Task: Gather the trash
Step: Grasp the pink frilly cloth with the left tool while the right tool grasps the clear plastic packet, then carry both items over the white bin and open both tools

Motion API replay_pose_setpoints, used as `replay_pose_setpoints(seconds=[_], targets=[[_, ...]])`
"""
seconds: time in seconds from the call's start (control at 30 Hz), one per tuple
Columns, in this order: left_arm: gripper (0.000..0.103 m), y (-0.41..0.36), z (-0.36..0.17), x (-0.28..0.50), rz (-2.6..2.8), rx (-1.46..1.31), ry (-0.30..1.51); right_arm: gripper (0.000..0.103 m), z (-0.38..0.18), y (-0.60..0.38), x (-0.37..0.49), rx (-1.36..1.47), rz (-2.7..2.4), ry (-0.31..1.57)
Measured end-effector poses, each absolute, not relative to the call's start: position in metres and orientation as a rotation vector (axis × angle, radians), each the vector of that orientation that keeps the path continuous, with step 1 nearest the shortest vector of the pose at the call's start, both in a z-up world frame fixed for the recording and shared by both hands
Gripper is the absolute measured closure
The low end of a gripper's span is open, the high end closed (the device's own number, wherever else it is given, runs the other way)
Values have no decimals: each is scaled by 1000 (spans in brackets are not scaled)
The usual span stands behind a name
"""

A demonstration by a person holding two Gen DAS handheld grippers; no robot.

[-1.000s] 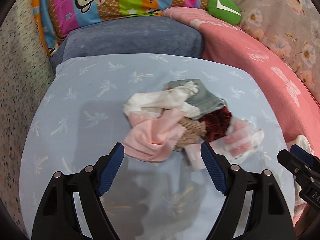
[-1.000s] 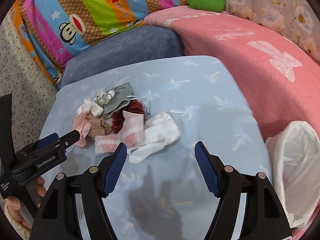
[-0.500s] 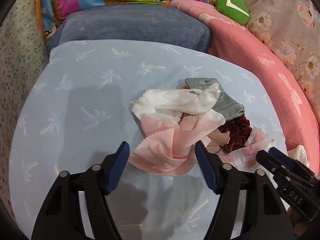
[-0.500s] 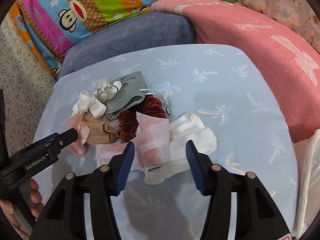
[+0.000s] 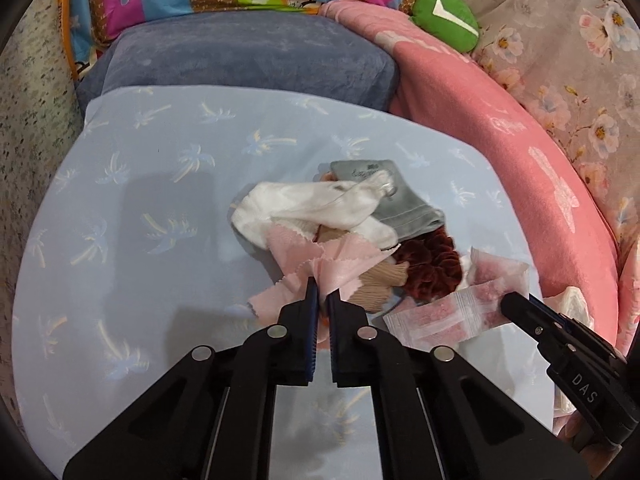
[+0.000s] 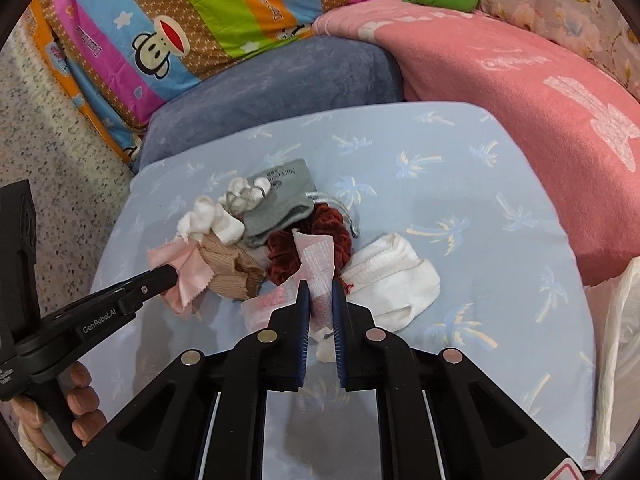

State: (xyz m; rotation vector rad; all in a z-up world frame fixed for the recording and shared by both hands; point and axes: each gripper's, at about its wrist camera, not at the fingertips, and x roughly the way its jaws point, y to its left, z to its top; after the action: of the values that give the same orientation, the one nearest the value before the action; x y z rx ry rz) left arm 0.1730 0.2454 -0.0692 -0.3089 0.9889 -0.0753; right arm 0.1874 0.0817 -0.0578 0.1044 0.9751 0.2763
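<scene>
The left hand-held gripper [image 5: 322, 295] is clenched on the pink cloth scrap [image 5: 320, 264], whose frayed edge is pinched between the blue pads at the near edge of the pile. The right hand-held gripper [image 6: 319, 295] is clenched on the pink-and-white plastic wrapper [image 6: 316, 264], a strip of which is drawn up between its narrowed fingers. Both pieces are seen to rest against the heap rather than clear of it, so neither is judged to have been lifted away yet.

Around the grasped pieces, a small heap is spread on the light blue palm-print sheet [image 6: 460, 184] of the bed: a tan ribbed fabric piece [image 6: 228, 266], a dark red scrunchie [image 6: 288, 248], a grey drawstring pouch [image 6: 280, 196], white socks [image 5: 312, 208] and a folded white cloth [image 6: 388, 276] just beside the wrapper. At the far right edge of the right wrist view a white plastic bag [image 6: 616, 344] is seen, and it is taken to be the place for the trash. What it already contains cannot be told.

The task is judged to be at an early stage: two items are gripped, none is seen delivered, and the rest of the heap is left to be sorted and carried over
</scene>
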Motion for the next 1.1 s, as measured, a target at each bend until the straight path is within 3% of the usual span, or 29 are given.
replay_pose_setpoints(seconds=[0.6,1.1], targets=[[98,146,21,150,-239,-196,850,93,50,-1,132,155,207,763],[98,19,48,135,-442,-64,806,93,77,-138,86,239,25,684]])
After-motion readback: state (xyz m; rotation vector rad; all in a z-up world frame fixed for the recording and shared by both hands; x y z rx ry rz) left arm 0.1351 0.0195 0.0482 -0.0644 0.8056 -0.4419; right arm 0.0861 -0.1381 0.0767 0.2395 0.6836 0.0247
